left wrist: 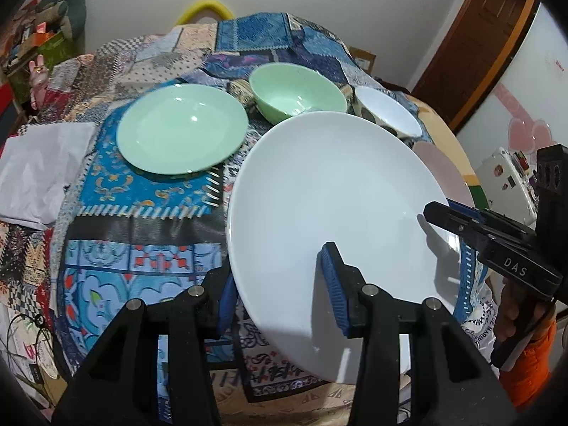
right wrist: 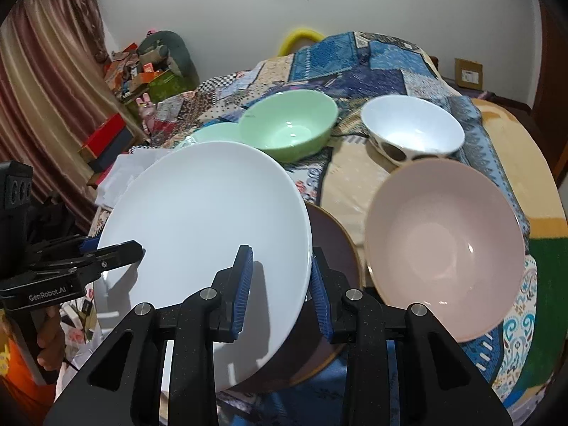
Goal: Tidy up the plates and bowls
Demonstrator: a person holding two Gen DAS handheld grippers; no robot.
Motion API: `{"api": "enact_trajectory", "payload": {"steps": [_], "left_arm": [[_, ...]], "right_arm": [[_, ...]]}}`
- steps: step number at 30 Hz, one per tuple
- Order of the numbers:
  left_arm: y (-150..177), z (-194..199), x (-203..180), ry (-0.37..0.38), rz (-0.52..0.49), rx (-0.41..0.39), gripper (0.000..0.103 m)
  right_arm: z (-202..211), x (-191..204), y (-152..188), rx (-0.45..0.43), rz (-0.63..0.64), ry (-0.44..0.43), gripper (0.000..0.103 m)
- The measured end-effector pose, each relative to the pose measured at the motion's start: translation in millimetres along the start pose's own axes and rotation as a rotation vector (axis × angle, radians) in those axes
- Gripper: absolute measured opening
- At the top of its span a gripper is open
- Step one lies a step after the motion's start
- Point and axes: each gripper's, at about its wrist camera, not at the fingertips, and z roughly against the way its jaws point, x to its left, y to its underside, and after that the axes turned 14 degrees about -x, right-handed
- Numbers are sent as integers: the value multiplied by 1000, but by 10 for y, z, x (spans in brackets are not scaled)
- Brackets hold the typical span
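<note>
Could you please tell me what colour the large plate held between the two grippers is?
The large plate is plain white, seen best in the left wrist view.

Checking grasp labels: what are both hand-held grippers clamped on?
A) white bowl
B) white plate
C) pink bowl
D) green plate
B: the left hand-held gripper and the right hand-held gripper each pinch an opposite rim of the white plate, lifted above the tablecloth.

Layout relative to the large plate (right wrist: 198, 220), which both claws hold by opposite rims above the table (right wrist: 514, 149): a second plate (left wrist: 181, 127) lies behind-left; two bowls (right wrist: 291, 124) (right wrist: 413, 129) stand behind; another bowl (right wrist: 443, 248) sits right; a dark plate (right wrist: 333, 241) lies beneath its right edge.
</note>
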Motion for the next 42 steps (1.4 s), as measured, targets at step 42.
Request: {"api": "enact_trajectory", "payload": {"steps": [42], "left_arm": [[142,-677,40,6,10,121,45]], "right_arm": [[-69,-200,330,36,-66,65,29]]}}
